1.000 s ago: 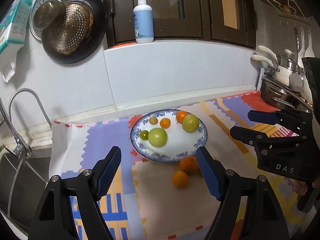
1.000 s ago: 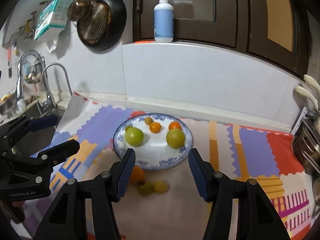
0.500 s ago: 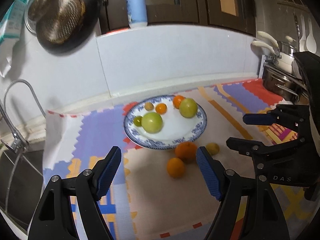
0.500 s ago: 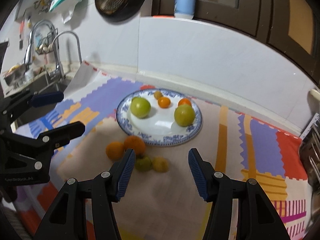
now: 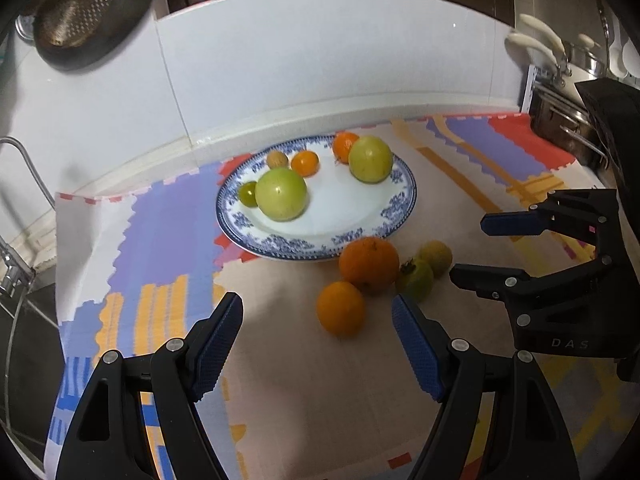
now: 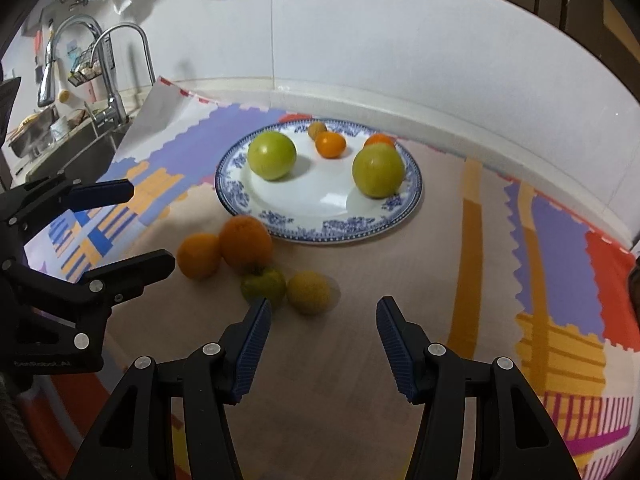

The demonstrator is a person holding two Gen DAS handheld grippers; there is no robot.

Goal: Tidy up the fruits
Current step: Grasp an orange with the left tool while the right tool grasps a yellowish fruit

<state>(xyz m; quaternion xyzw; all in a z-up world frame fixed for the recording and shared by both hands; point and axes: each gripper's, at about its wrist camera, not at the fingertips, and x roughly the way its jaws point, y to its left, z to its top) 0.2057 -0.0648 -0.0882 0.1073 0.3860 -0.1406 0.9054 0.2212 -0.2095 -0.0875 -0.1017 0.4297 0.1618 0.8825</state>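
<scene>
**Fruit Layout and Surrounding Fixtures**

On the patterned mat stands a blue-and-white plate, close to the white tiled wall. The plate carries two large green fruits, two small orange fruits, one small brown fruit and one small dark-green fruit.

Four loose fruits lie on the mat just in front of the plate: a large orange against the plate's rim, a smaller orange beside it, a green fruit with a dark calyx, and a yellowish fruit, slightly blurred in the right wrist view.

The left gripper hovers with jaws apart and empty; the smaller orange lies just ahead of the gap. The right gripper likewise has its jaws apart and empty, with the yellowish fruit just ahead, nearer the left finger.

Surroundings: a sink with two faucets at the mat's left; a dark pan holding a strainer on the wall; metal pots at right. Nothing stands between the grippers and the loose fruits.

Legible marking: "DAS" on the right gripper's body. Lettering on the left gripper's body is too small to read reliably.
</scene>
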